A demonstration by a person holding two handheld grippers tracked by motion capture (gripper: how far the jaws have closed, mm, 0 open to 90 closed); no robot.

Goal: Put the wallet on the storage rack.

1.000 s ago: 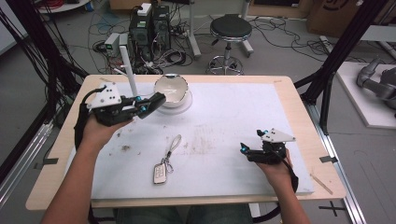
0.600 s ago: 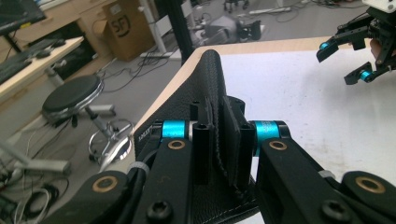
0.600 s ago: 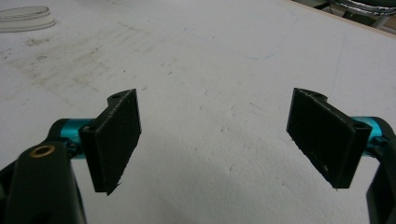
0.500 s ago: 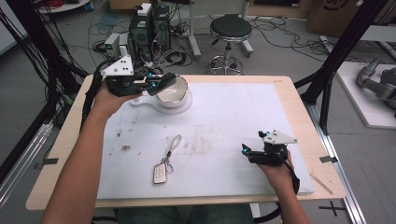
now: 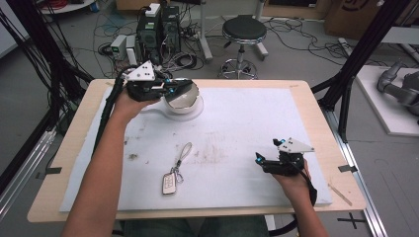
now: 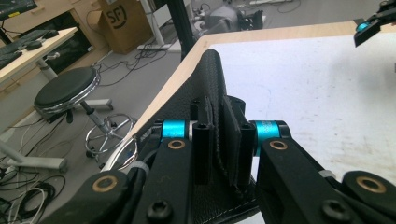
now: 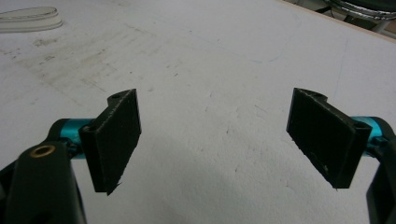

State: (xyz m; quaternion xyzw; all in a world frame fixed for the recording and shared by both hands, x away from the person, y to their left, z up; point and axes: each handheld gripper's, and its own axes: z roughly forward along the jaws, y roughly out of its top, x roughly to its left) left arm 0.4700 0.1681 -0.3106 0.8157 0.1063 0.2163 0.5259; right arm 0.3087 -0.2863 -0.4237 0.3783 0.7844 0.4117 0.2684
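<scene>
At the far left corner of the tabletop [image 5: 59,168], the left tool [image 5: 173,89] is clamping a round dark pad [image 5: 182,94] and holding it tilted just above a pale dish [image 5: 195,110]. In the left gripper view the left tool [image 6: 224,140] is pinching the pad [image 6: 212,74] tight between its jaws. Up close the pad is looking like black grained leather with a stitched seam. I can't tell whether it's touching the dish.

Over at the near right, the right tool [image 5: 259,160] is sitting low over the mat [image 5: 257,113] with nothing in it. In its own view the right tool [image 7: 215,135] is gaping wide open, and bare white mat [image 7: 210,70] is showing between the jaws.

The mat is covering most of the tabletop, leaving the wood peeking out all around as a border. It's looking pretty scuffed, with brownish smudges [image 5: 217,150] in the middle and a few specks on the left. A key fob [image 5: 169,182] with a looped strap [image 5: 184,150] is lying near the front, well apart from both tools.

Around it the room is looking like a lab. A stool [image 5: 243,32] is standing right behind the tabletop, and a computer tower [image 5: 158,27] is sitting on the grey floor among loose cables [image 5: 106,29]. Black frame posts [image 5: 365,44] are flanking both sides, and a cardboard box [image 6: 123,23] is standing further back.
</scene>
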